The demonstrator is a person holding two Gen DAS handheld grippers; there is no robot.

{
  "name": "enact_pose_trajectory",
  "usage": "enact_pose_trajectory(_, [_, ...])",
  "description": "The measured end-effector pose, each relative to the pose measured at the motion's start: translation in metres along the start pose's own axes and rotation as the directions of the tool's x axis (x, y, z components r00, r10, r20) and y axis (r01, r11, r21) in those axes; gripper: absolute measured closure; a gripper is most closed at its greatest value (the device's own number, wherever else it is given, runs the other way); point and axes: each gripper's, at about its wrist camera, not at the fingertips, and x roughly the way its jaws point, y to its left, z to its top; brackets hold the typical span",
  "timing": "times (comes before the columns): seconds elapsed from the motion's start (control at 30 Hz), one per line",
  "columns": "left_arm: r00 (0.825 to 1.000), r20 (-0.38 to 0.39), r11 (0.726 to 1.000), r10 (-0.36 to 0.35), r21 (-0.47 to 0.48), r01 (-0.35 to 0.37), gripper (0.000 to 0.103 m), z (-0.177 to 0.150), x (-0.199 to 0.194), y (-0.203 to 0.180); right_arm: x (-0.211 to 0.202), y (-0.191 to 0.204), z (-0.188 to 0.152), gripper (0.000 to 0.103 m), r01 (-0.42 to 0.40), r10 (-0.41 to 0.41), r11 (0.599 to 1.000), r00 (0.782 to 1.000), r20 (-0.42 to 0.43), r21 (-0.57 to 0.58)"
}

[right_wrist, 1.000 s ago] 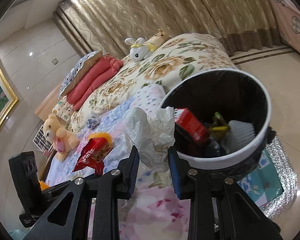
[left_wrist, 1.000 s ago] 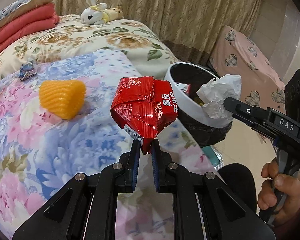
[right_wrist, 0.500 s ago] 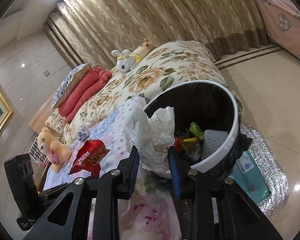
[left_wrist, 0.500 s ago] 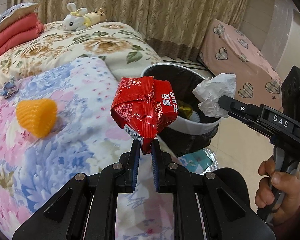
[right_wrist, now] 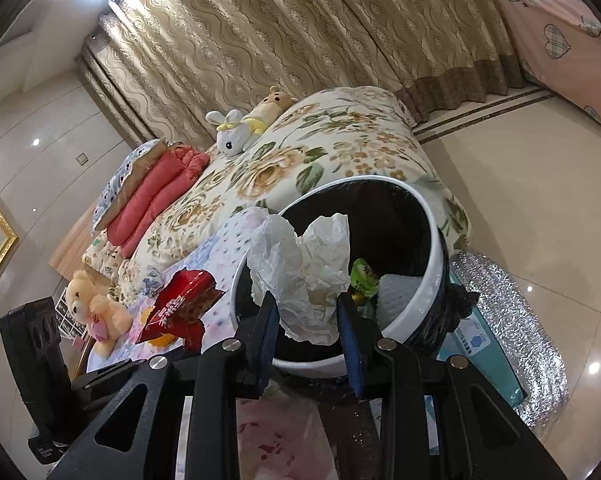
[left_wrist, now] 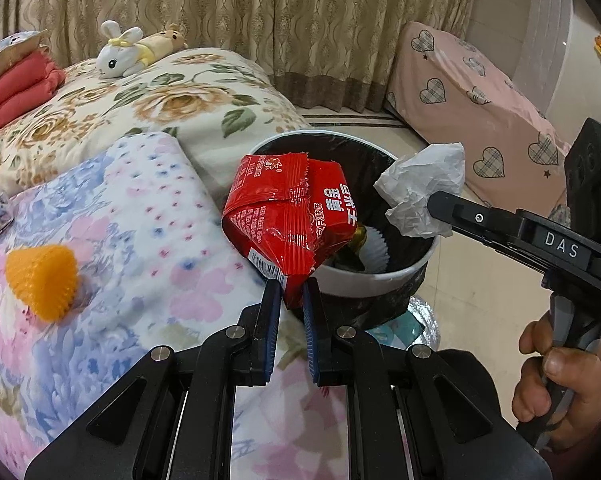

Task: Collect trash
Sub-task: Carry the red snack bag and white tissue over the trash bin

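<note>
Left claw (left_wrist: 291,295) grips wrapper (left_wrist: 288,216) — over bin (left_wrist: 380,280) (lined).

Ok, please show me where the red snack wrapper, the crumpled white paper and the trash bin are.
red snack wrapper (left_wrist: 288,216), left wrist view, middle of its printed face.
crumpled white paper (right_wrist: 300,268), right wrist view, centre of the wad.
trash bin (right_wrist: 430,280), right wrist view, white rim.

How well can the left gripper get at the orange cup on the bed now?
Probably not yet. The left gripper is shut on the red snack wrapper, so it has no free jaws. The orange cup lies uncovered on the floral blanket; nothing else blocks it.
</note>
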Motion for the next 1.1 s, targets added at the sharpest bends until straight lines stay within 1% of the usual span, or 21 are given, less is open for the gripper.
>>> enact_pose_trajectory(0.33, [1.0,-0.013,1.0,0.002,0.026,-0.002,0.092,0.01,0.013,-0.013,0.005,-0.008,0.014,0.073,0.014,-0.014,1.0,1.0,0.009,-0.001])
enact_pose_trajectory(1.1, [0.999,-0.043,0.999,-0.01,0.043,0.012,0.092,0.026,0.032,-0.019,0.019,-0.018,0.025,0.072,0.039,-0.039,0.999,0.999,-0.004,-0.003])
